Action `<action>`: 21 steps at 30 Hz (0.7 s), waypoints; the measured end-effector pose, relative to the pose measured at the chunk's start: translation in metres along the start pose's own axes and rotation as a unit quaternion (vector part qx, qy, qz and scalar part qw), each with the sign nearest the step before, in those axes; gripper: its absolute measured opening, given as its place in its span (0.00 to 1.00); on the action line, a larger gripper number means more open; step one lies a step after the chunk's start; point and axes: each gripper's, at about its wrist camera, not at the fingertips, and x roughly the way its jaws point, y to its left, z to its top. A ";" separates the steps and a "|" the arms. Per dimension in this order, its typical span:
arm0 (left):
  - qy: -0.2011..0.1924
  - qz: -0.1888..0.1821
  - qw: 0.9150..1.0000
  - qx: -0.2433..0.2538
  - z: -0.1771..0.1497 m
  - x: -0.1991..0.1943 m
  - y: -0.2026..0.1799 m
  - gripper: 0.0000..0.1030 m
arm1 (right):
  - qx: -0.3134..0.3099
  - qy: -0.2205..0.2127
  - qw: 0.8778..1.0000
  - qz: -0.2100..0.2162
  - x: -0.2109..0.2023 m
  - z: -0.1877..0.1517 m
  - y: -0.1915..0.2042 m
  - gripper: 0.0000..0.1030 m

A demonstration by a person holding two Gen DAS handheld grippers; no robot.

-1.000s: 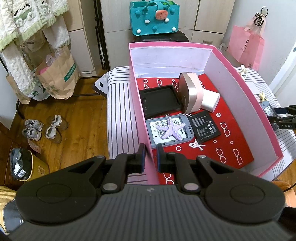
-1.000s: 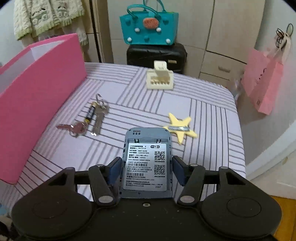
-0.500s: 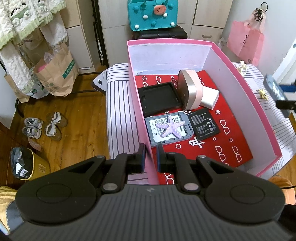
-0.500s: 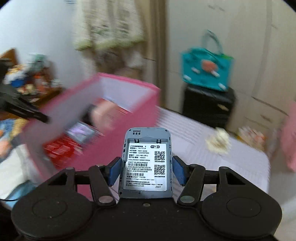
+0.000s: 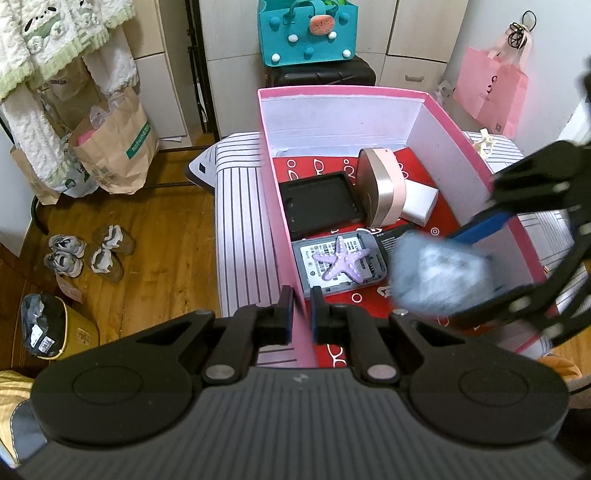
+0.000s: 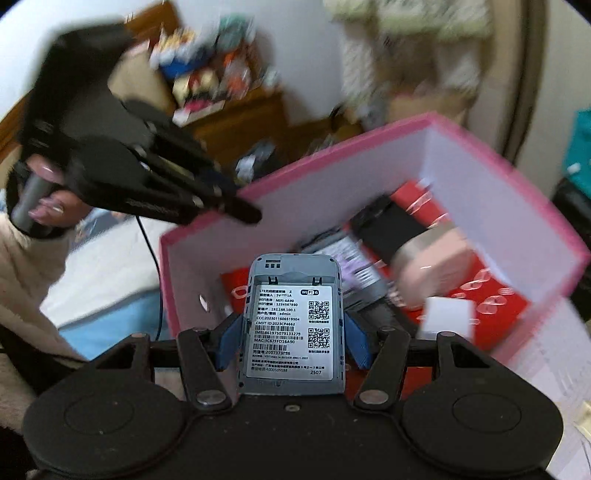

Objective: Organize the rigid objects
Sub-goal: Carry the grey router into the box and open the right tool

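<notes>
A pink box (image 5: 513, 229) stands on the striped table. My left gripper (image 5: 302, 308) is shut on its left wall near the front corner. My right gripper (image 6: 293, 332) is shut on a grey WiFi router (image 6: 294, 325) with its label up, and holds it over the box's right part; it shows blurred in the left wrist view (image 5: 439, 277). Inside lie a second grey router (image 5: 317, 266) with a purple starfish (image 5: 341, 260) on it, a black tray (image 5: 319, 203), a pink round case (image 5: 382, 192) and a white block (image 5: 419, 201).
The box (image 6: 461, 158) has a red patterned lining (image 5: 369, 306). Paper bags (image 5: 114, 147) and shoes (image 5: 88, 253) are on the wooden floor to the left. A teal bag (image 5: 306, 31) on a black suitcase stands behind the table. A pink bag (image 5: 487, 88) hangs at the right.
My right gripper has swung left from beside the table with the router and now hangs over the box. My left gripper has stayed clamped on the box wall.
</notes>
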 end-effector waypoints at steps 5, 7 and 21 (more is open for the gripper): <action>-0.001 0.000 1.000 0.002 0.000 0.000 -0.001 0.08 | -0.007 0.068 0.996 0.054 0.046 0.023 -0.002 0.62; -0.001 0.000 1.000 0.002 0.000 0.001 -0.001 0.08 | -0.027 0.085 0.993 0.076 0.058 0.028 0.001 0.62; -0.009 -0.003 1.000 -0.017 -0.002 0.001 0.003 0.08 | -0.007 -0.067 0.998 0.006 -0.005 -0.004 -0.008 0.64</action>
